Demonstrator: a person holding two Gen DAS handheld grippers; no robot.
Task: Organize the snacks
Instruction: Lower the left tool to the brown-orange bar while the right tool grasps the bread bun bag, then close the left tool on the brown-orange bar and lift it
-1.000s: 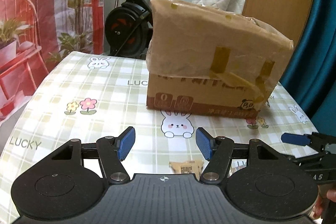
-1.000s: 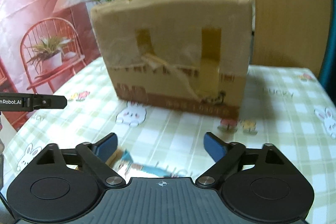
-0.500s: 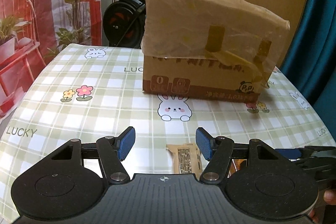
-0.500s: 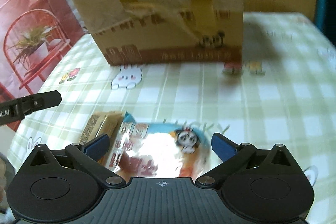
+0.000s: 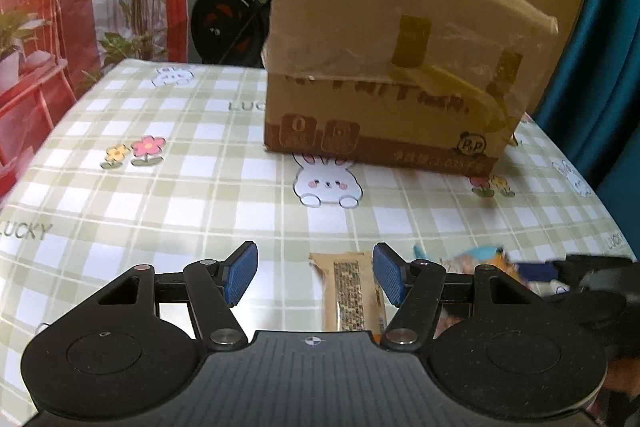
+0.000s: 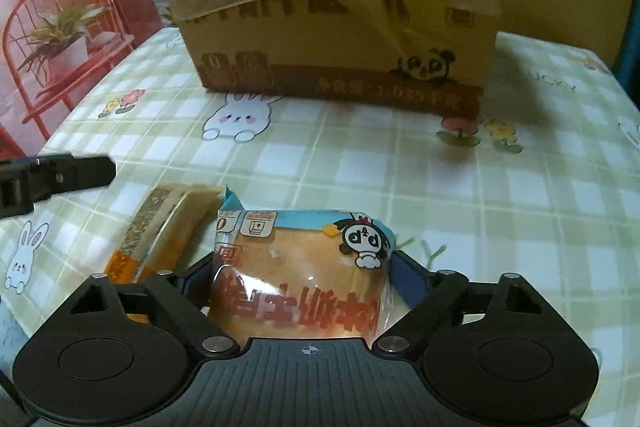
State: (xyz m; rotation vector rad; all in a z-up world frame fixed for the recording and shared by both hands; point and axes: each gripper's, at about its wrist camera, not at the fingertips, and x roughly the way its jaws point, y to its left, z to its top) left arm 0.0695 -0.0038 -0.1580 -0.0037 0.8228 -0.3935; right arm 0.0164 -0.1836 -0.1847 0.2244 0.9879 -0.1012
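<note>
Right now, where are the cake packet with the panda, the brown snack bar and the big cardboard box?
cake packet (image 6: pixel 304 283): right wrist view, on its clear front over the cake.
brown snack bar (image 5: pixel 349 291): left wrist view, on its speckled middle strip.
cardboard box (image 5: pixel 384 123): left wrist view, on its printed front wall.

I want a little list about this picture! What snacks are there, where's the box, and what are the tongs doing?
surface: checked tablecloth with bunnies
box: taped cardboard box, standing at the far side
snack 1: brown snack bar, flat, between the open left tongs, untouched
snack 2: panda cake packet, between the right tongs, pads at its sides
packets: side by side, bar on the left
</note>
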